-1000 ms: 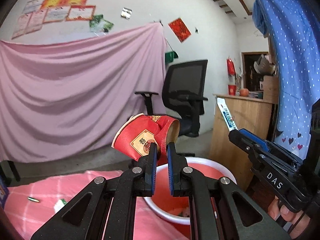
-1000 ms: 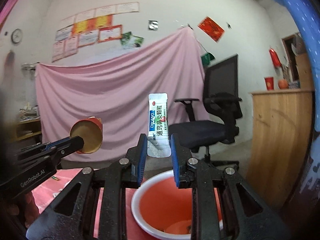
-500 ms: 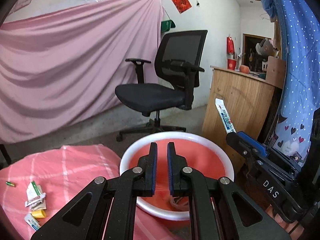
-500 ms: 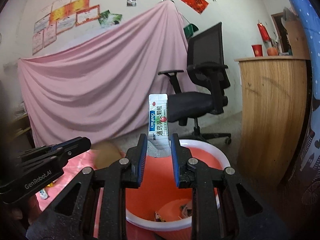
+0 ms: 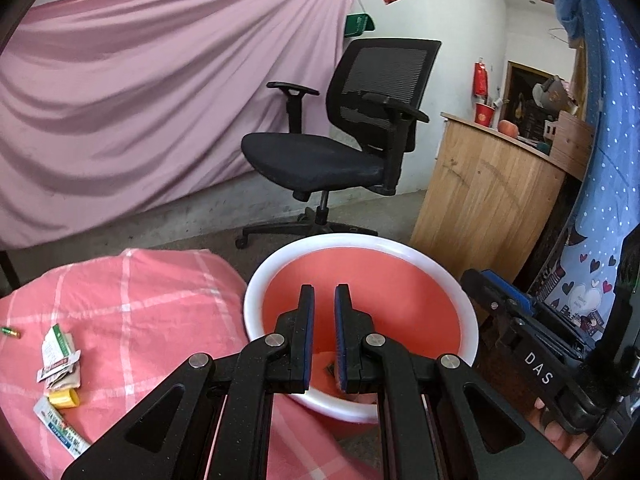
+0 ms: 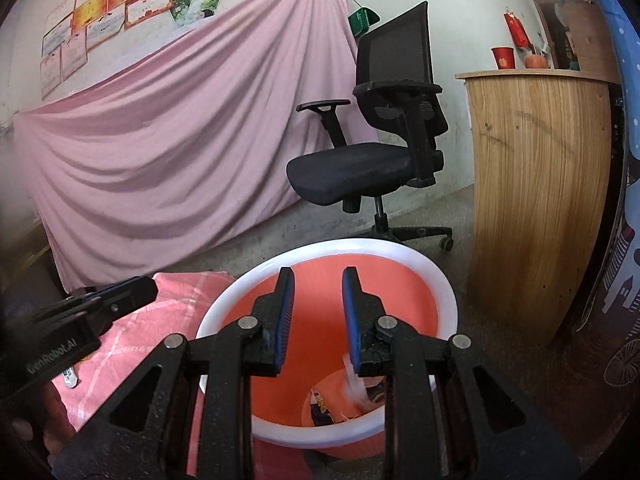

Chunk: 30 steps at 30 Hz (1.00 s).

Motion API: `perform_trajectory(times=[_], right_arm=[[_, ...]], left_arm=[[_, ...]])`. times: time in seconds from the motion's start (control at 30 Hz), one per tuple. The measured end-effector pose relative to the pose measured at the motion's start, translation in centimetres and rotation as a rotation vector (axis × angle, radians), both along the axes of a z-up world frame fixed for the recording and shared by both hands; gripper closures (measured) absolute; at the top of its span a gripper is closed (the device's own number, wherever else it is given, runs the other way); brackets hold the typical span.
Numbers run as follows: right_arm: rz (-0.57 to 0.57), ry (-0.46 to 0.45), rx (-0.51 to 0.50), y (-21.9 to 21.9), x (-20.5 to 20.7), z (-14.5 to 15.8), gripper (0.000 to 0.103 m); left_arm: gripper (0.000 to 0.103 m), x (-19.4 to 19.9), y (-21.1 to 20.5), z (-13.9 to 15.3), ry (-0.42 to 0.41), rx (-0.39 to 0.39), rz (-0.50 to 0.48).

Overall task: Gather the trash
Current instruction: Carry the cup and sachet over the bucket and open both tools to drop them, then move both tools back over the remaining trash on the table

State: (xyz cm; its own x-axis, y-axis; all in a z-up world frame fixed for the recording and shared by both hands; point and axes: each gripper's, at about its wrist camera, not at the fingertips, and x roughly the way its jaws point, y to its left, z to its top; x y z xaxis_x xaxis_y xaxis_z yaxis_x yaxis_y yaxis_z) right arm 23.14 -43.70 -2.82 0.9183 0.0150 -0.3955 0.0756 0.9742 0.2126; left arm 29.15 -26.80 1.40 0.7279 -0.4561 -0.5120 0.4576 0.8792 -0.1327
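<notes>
Pink cloth (image 5: 152, 92) hangs over the far wall, and in front of it stands a black office chair (image 5: 344, 140) next to a wooden counter (image 5: 488, 200) that carries a red cup (image 5: 485, 113). Nearer to the cameras, a table with a pink checked cover (image 5: 132, 312) has an orange bucket with a white rim (image 5: 362, 312) just beside its right edge. The left gripper (image 5: 322, 296) hovers over the near part of the bucket, its fingers (image 5: 307, 320) close together with only a narrow gap, and nothing is between them. The right gripper (image 6: 318, 280) is above the same bucket, with its fingers (image 6: 285, 312) clearly apart and empty. Under it, a whitish sachet (image 6: 354, 384) appears blurred inside the bucket, over the other trash (image 6: 324, 404) that lies on the bottom. More trash is on the table near its left edge: crumpled packets (image 5: 60, 356), a small yellow piece (image 5: 64, 398), a white sachet with blue print (image 5: 60, 428) and a small green battery (image 5: 10, 332). I cannot tell what the yellow piece is.
</notes>
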Motion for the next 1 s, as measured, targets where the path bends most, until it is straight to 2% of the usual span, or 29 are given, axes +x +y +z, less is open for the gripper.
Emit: perform_trajectory(times=[0.1, 0.2, 0.3, 0.37, 0.47, 0.5, 0.53, 0.6, 0.67, 0.7, 0.87, 1.0], right_arm=[[0.003, 0.001, -0.003, 0.0, 0.0, 0.1, 0.056], [0.008, -0.008, -0.004, 0.3, -0.2, 0.5, 0.047], [0.015, -0.025, -0.009, 0.7, -0.5, 1.0, 0.042], [0.021, -0.040, -0.013, 1.1, -0.7, 1.5, 0.038], [0.029, -0.072, -0.008, 1.9, -1.1, 2.5, 0.026], [0.029, -0.081, -0.006, 2.1, -1.1, 2.7, 0.019], [0.028, -0.100, -0.001, 2.5, -1.3, 3.2, 0.012], [0.038, -0.133, 0.012, 3.2, -1.5, 3.8, 0.005], [0.053, -0.168, 0.019, 4.0, -1.7, 4.3, 0.000], [0.059, -0.182, 0.020, 4.3, -1.8, 4.5, 0.000], [0.129, -0.285, 0.012, 6.7, -2.4, 5.3, 0.000], [0.176, -0.335, -0.008, 8.2, -2.9, 5.8, 0.000]], left_arm=[[0.095, -0.3, 0.9, 0.1, 0.006, -0.011, 0.018], [0.094, -0.7, 2.1, 0.3, 0.005, -0.019, 0.040], [0.082, -1.3, 3.6, 0.7, -0.003, -0.034, 0.070], [0.069, -1.8, 4.5, 0.9, -0.016, -0.048, 0.094], [0.063, -2.8, 6.4, 1.4, -0.045, -0.064, 0.141], [0.059, -3.0, 7.1, 1.6, -0.052, -0.068, 0.160], [0.048, -3.2, 7.7, 1.7, -0.059, -0.073, 0.177], [0.033, -3.9, 9.3, 2.1, -0.080, -0.091, 0.230], [0.010, -4.5, 10.8, 2.4, -0.101, -0.104, 0.285], [0.007, -4.9, 11.7, 2.6, -0.121, -0.112, 0.321], [0.003, -7.0, 15.7, 3.0, -0.198, -0.159, 0.426], [0.003, -8.3, 17.9, 3.1, -0.239, -0.149, 0.482]])
